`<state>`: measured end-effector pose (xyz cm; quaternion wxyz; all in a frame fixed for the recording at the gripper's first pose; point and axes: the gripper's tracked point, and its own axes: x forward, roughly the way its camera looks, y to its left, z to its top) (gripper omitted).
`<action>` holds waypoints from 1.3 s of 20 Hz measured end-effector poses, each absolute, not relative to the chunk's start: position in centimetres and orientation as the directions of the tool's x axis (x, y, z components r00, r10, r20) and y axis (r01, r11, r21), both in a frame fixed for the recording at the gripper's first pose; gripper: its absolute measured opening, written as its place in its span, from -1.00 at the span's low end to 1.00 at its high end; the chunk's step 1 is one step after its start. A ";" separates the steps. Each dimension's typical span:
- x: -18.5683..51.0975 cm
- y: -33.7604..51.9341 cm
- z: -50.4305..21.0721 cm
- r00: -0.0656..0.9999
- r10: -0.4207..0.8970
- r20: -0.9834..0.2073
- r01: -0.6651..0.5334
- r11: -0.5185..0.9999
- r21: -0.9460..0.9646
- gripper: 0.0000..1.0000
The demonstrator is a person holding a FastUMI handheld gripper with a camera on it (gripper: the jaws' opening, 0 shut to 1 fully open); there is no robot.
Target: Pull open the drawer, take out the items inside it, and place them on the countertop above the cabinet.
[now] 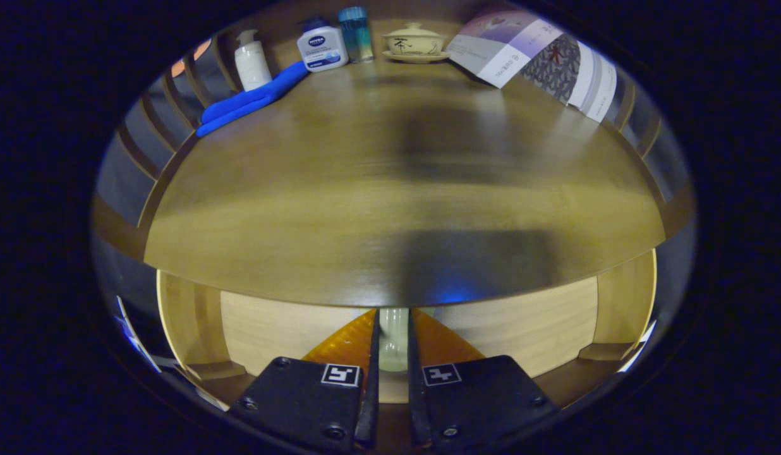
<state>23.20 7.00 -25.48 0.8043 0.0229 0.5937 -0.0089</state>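
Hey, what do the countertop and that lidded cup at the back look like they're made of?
The countertop looks like varnished wood: brown grain streaks under a soft sheen. The lidded cup on its saucer seems glazed ceramic, cream and smooth with a dark brushed mark. The gripper has its fingers closed around a pale slim item in the drawer.

claw point(393, 354) clamped on pale cup point(393, 338), open drawer point(270, 325), countertop point(390, 189)

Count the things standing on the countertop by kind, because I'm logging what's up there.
Bottles: 3 (pump bottle, lotion bottle, blue bottle)
Cloths: 1 (blue cloth)
Lidded cups: 1
Leaflets: 1
Total: 6
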 end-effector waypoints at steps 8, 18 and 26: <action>20.2 7.2 -21.1 0.342 0.056 -0.938 0.004 0.998 0.061 -0.54; 18.8 6.3 -13.8 0.405 0.076 -0.911 -0.024 0.997 0.073 -0.55; 21.1 7.4 -8.4 0.484 0.116 -0.868 -0.048 0.993 0.106 -0.55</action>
